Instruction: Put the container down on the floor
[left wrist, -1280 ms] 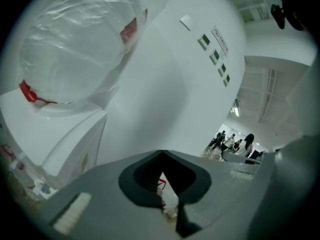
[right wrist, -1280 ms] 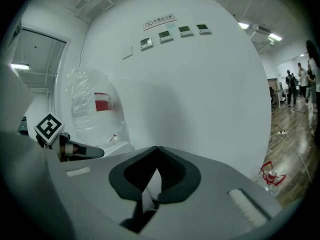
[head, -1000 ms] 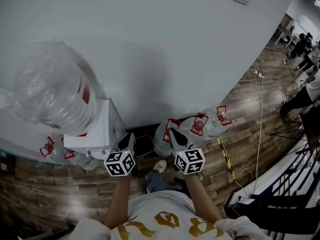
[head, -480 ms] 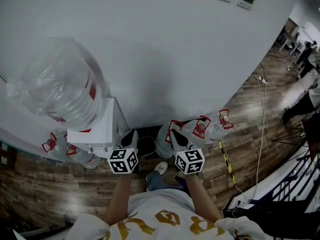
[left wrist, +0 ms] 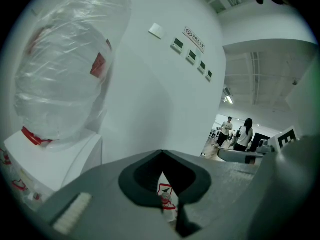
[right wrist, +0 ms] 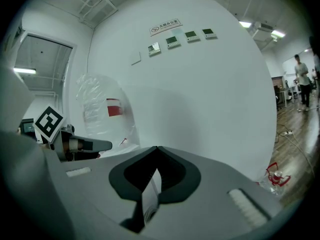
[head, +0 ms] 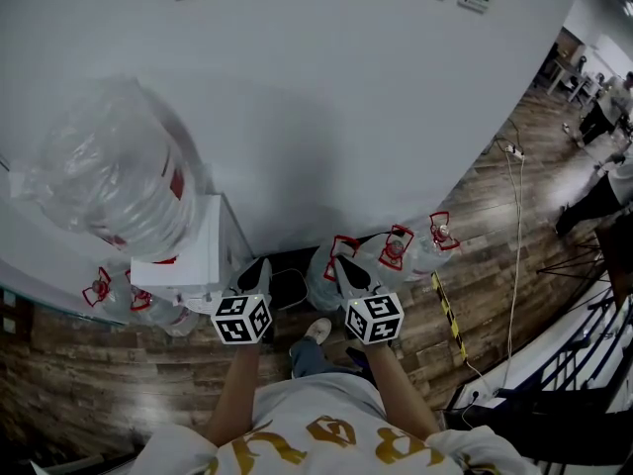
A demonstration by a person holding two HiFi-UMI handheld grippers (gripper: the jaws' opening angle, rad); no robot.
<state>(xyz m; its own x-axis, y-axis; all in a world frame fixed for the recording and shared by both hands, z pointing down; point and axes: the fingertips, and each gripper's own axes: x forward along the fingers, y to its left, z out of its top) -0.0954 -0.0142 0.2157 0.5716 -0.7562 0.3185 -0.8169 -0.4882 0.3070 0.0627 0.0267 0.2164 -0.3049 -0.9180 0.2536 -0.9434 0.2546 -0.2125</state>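
A big clear water container [head: 109, 171] wrapped in plastic film stands neck-down on a white dispenser [head: 188, 260] by the wall. It also fills the upper left of the left gripper view [left wrist: 65, 69] and shows at the left of the right gripper view [right wrist: 102, 111]. My left gripper [head: 255, 277] and right gripper [head: 346, 273] are held side by side in front of me, below and right of the container, apart from it. Both are shut with nothing between the jaws [left wrist: 161, 153] [right wrist: 157, 148].
Several water jugs with red handles [head: 391, 250] lie on the wooden floor right of the dispenser, more at its left [head: 99, 290]. A cable [head: 514, 226] and yellow-black tape [head: 445, 315] run along the floor. People [head: 603, 117] stand far right; a dark railing [head: 574, 384] is lower right.
The head view has shifted slightly. Both grippers stay shut in nearly the same place in front of me.
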